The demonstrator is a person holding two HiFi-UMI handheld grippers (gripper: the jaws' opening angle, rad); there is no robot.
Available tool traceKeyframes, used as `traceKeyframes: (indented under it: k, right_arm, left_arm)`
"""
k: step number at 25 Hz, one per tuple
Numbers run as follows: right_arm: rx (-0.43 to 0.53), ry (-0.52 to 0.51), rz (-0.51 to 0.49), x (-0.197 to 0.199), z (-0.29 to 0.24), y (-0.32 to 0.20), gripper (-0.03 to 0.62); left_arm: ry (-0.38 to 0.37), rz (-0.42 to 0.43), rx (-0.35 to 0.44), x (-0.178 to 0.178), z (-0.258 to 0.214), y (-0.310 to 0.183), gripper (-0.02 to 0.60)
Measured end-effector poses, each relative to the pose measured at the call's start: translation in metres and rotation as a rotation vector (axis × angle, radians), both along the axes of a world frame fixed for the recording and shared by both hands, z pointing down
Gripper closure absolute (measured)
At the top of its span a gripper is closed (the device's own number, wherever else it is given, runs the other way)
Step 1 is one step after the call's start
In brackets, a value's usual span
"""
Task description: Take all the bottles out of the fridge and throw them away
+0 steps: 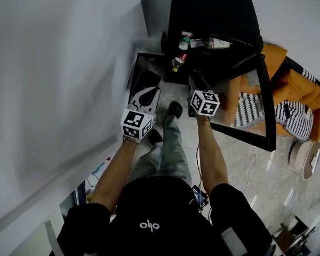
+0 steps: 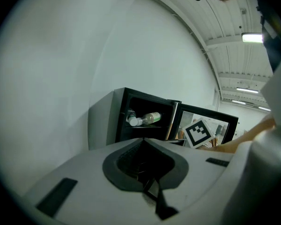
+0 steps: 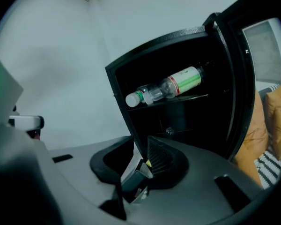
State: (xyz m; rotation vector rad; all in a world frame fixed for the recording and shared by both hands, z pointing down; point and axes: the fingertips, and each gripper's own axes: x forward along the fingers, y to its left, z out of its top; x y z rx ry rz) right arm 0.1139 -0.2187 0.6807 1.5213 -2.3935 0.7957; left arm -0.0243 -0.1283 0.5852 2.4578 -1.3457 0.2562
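Note:
A black mini fridge (image 1: 213, 15) stands with its door (image 1: 256, 105) swung open. On its shelf lie a clear bottle with a green-and-red label (image 1: 214, 43) and a white-capped bottle (image 1: 185, 40); a small red-capped bottle (image 1: 178, 62) sits lower down. My right gripper (image 1: 196, 82) hovers just before the fridge opening, its jaws slightly open and empty (image 3: 139, 146), with the labelled bottle (image 3: 173, 86) ahead and above. My left gripper (image 1: 148, 94) is further left and back, shut on nothing (image 2: 141, 140). In its view the two shelf bottles (image 2: 145, 119) show in the distance.
A dark square bin-like box (image 1: 148, 68) stands on the floor left of the fridge, under my left gripper. An orange sofa with striped cushions (image 1: 288, 105) is behind the open door. A white wall (image 1: 58, 79) runs along the left. My feet (image 1: 173, 110) are below the fridge.

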Motion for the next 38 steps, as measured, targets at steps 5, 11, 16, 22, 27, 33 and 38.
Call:
traceKeyframes:
  k: [5, 11, 16, 22, 27, 33, 38]
  right_arm:
    - [-0.079, 0.041, -0.024, -0.013, 0.058, -0.027, 0.454]
    - [-0.148, 0.097, -0.04, -0.037, 0.128, -0.049, 0.418]
    - [-0.168, 0.133, 0.018, -0.051, 0.176, -0.066, 0.399]
    - [-0.177, 0.193, 0.061, -0.075, 0.217, -0.081, 0.381]
    - [-0.189, 0.262, 0.126, -0.078, 0.23, -0.097, 0.381]
    - [-0.219, 0.313, 0.155, -0.064, 0.234, -0.099, 0.434]
    - [-0.186, 0.293, 0.135, -0.049, 0.212, -0.088, 0.437]
  left_arm:
    - [-0.004, -0.003, -0.025, 0.001, 0.027, -0.02, 0.581]
    - [-0.01, 0.002, -0.044, 0.0, 0.059, -0.05, 0.581]
    - [0.006, -0.021, -0.067, -0.009, 0.095, -0.078, 0.581]
    - [0.005, -0.048, -0.094, -0.027, 0.129, -0.092, 0.581]
    - [0.011, -0.085, -0.114, -0.043, 0.139, -0.09, 0.581]
    - [0.01, -0.101, -0.119, -0.049, 0.14, -0.088, 0.581]
    - [0.013, -0.101, -0.107, -0.043, 0.126, -0.086, 0.581]
